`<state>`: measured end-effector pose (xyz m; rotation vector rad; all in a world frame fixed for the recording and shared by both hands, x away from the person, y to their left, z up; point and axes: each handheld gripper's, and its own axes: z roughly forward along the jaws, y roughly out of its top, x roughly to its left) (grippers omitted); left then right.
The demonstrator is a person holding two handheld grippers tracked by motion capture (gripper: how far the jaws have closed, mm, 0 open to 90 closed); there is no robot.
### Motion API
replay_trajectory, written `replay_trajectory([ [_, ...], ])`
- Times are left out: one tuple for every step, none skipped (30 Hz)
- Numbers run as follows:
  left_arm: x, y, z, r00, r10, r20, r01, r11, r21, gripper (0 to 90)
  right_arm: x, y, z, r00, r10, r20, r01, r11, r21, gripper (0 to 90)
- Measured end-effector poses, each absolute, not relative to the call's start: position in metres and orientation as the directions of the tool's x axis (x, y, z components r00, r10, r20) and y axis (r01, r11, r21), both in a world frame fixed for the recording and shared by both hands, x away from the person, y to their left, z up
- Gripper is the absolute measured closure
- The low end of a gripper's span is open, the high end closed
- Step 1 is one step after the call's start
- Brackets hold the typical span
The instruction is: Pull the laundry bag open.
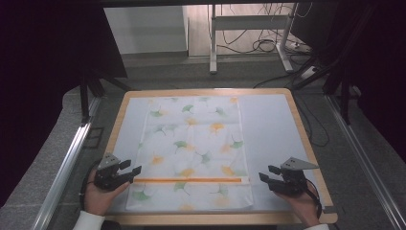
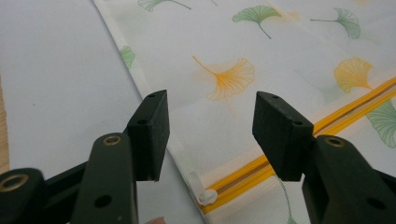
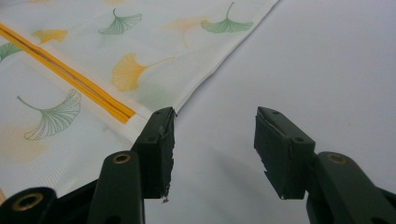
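A white fabric bag [image 1: 191, 148] printed with green and orange ginkgo leaves lies flat on the table, with an orange zipper [image 1: 191, 180] running across near its front edge. My left gripper [image 1: 135, 167] hovers open at the bag's left edge, its jaws spread over the fabric [image 2: 233, 70] just above the white zipper pull [image 2: 205, 197]. My right gripper [image 1: 268, 173] stands open at the bag's right edge, beside the zipper's end [image 3: 126, 114]. In the right gripper view one jaw sits over the bag's corner and the other over bare mat [image 3: 327, 60]. Neither holds anything.
The bag rests on a pale grey mat [image 1: 273, 124] covering a wooden-rimmed table [image 1: 306, 139]. Metal rails [image 1: 67, 163] run along both sides of the table. A desk frame and cables [image 1: 258, 43] stand on the floor beyond.
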<state>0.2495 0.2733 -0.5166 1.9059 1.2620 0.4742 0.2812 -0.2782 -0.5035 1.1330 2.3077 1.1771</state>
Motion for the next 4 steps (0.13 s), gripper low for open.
replay_trajectory([
  [0.2495, 0.2732, -0.5167, 0.435, 0.894, -0.110, 0.600, -0.197, 0.775, 45.5, 0.2808, -0.2773, -0.5034, -0.640, 0.765, 0.069, 0.506, 0.352, 0.787, 47.5],
  [0.2497, 0.2734, -0.5167, 0.435, 0.894, -0.110, 0.601, -0.197, 0.775, 45.4, 0.2807, -0.2768, -0.5035, -0.642, 0.764, 0.065, 0.502, 0.355, 0.789, 47.3],
  [0.2498, 0.2734, -0.5168, 0.434, 0.894, -0.112, 0.602, -0.196, 0.774, 45.2, 0.2805, -0.2765, -0.5033, -0.644, 0.763, 0.063, 0.501, 0.358, 0.788, 47.0],
  [0.2499, 0.2733, -0.5169, 0.432, 0.895, -0.111, 0.603, -0.195, 0.774, 45.1, 0.2804, -0.2763, -0.5034, -0.645, 0.762, 0.062, 0.501, 0.359, 0.788, 46.7],
])
